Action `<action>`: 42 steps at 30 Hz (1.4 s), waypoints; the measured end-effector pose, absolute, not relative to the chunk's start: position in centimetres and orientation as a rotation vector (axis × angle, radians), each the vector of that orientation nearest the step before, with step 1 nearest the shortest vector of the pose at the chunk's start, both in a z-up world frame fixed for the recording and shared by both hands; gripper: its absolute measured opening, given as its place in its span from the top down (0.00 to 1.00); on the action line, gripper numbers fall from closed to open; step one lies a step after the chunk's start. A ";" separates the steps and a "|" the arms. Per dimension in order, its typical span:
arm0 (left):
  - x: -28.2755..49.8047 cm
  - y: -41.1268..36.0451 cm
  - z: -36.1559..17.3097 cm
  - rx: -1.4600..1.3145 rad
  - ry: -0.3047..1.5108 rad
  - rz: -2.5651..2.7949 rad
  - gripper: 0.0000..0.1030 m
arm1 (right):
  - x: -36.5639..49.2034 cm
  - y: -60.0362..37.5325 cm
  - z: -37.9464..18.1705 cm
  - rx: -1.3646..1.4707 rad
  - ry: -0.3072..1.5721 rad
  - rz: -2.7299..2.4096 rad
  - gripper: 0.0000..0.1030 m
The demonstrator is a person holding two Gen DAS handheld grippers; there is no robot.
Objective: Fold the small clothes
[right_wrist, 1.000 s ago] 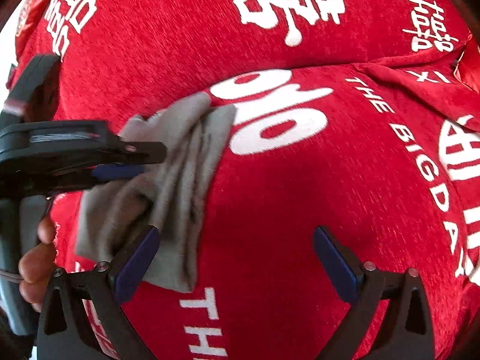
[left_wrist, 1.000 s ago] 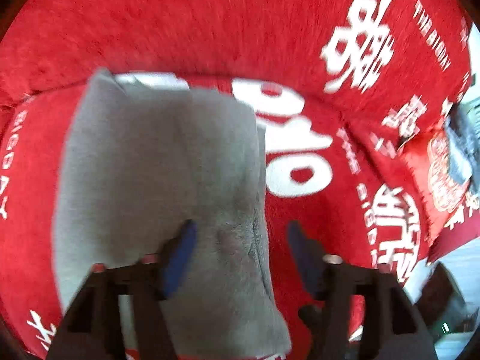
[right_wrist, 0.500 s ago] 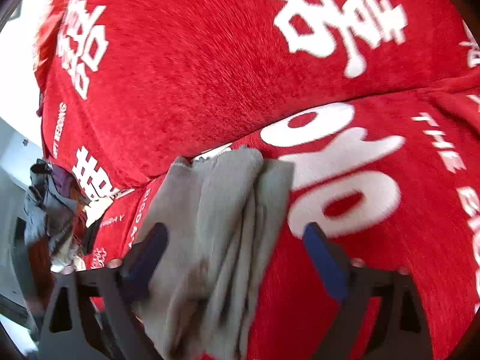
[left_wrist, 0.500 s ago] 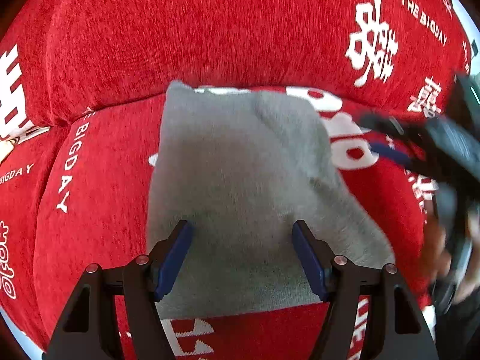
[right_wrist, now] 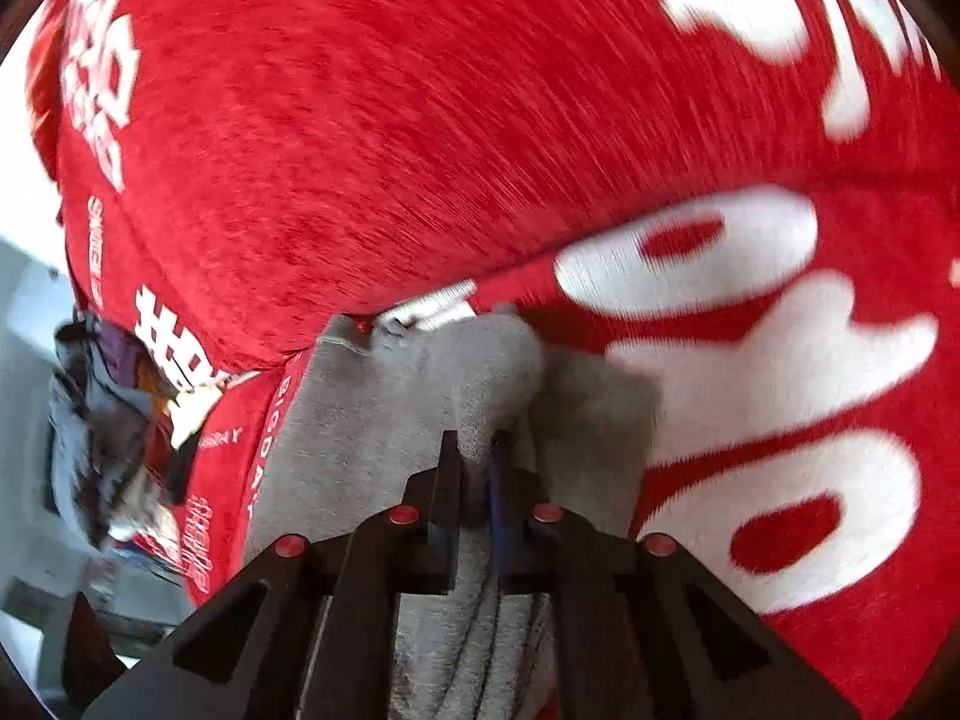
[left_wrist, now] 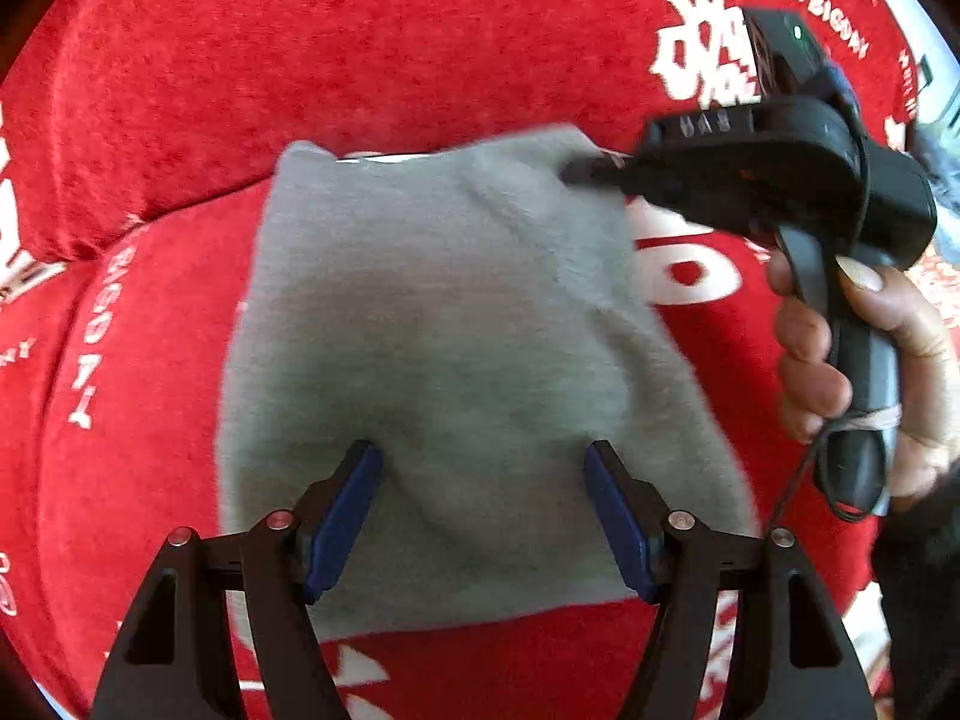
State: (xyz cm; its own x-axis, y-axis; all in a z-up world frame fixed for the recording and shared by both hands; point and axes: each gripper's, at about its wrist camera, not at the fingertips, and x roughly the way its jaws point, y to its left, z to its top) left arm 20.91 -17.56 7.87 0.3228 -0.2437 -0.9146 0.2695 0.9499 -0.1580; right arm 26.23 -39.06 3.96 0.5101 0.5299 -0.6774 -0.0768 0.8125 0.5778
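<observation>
A: Where does the grey garment lie?
B: Flat on the red sofa cover, long axis running from the left claw toward the backrest.
A: And the claws?
B: Left — jaws apart above the cloth. Right claw — just closed, pinching the far corner.

The left wrist camera looks steeply down along its left gripper, close above the grey cloth on the red cover. The right wrist camera looks along the right gripper from very near at a shallower tilt. Both share the cloth and the cover's white lettering.
</observation>
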 end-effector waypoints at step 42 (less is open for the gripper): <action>16.3 -5.1 5.8 -0.036 1.128 -0.306 0.28 | 11.0 -33.1 4.0 0.338 1.059 0.419 0.94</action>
State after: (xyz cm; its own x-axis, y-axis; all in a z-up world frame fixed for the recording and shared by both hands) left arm 16.28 -5.13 5.80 0.3911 -0.2587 -0.8833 0.2226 0.9578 -0.1820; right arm 10.96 -33.14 3.98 0.4240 0.4855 -0.7645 -0.1680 0.8717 0.4604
